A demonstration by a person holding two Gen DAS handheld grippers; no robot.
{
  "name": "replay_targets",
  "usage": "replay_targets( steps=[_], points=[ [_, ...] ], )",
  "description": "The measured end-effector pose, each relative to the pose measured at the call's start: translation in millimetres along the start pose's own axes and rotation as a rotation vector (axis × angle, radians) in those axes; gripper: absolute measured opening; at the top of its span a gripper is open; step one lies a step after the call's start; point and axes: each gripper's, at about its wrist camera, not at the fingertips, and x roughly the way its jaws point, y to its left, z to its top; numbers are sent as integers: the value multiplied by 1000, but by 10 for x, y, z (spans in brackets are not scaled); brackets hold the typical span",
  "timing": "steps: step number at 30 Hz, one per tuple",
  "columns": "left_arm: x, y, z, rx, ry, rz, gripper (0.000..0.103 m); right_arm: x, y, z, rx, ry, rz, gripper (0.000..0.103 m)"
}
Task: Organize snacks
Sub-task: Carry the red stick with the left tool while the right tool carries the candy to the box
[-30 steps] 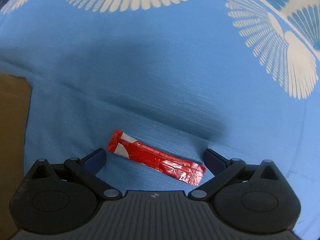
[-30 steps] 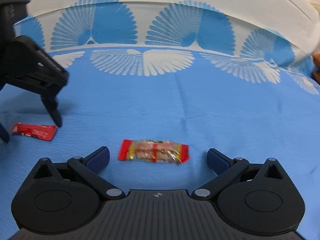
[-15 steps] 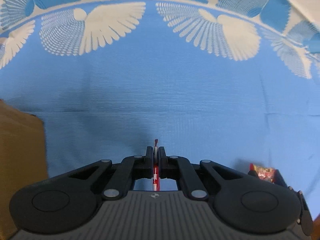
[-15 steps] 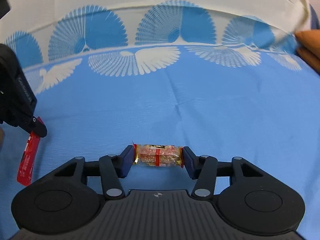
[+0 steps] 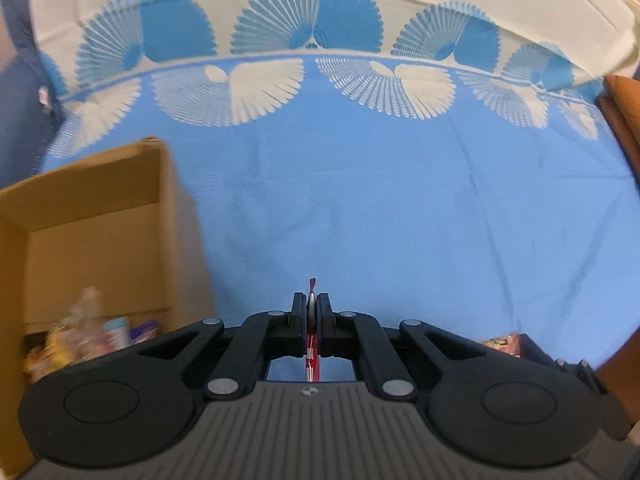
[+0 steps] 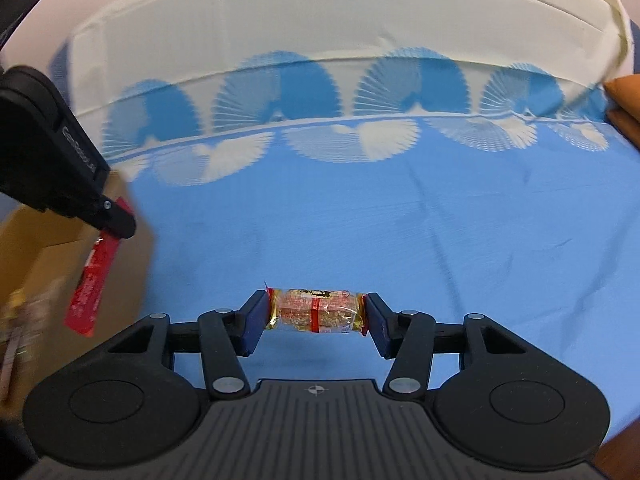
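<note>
Evidently bound for the brown cardboard box (image 5: pixel 100 216), the left gripper (image 5: pixel 311 312) pinches a thin red sachet (image 6: pixel 93 280) edgewise, while the right gripper (image 6: pixel 316 312) clamps a clear-wrapped nut bar (image 6: pixel 316 310) endwise

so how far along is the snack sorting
Done: several snacks already lie in the cardboard box. In hand: the left gripper is shut on a red stick packet, lifted beside the box, and the right gripper is shut on a clear-wrapped snack bar, held off the blue cloth. Left: dropping both into the box; no other loose snacks show.
</note>
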Motion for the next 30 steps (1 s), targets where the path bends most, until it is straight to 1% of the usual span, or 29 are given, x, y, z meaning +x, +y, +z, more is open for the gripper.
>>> replay_targets(
  steps=[3,8,13,16,19,22,25,30],
  points=[
    [-349,209,-318,-1,-30,23,4,-362,238,-79,-16,-17,30,56],
    [-819,629,-890,-40,-66,62,4,-862,642,-245,-62,-26,86,56],
    [-1211,1071,-1465,-108,-90,91,4,-1223,1051,-439,-128,-27,140,56],
    [-1395,1262,-1774,-139,-122,116,4,-1387,1275,-539,-190,-35,162,56],
    [-1530,1421,-2009,-170,-139,117,4,-1542,1444,-595,-249,-60,174,56],
    [-1629,1509,-2174,-192,-157,116,4,-1666,1546,-639,-279,-82,176,56],
    [-1702,1550,-2303,-206,-171,109,4,-1755,1609,-674,-301,-93,174,56],
    [-1800,1590,-2426,-224,-196,91,4,-1870,1677,-725,-325,-109,165,56]
  ],
)
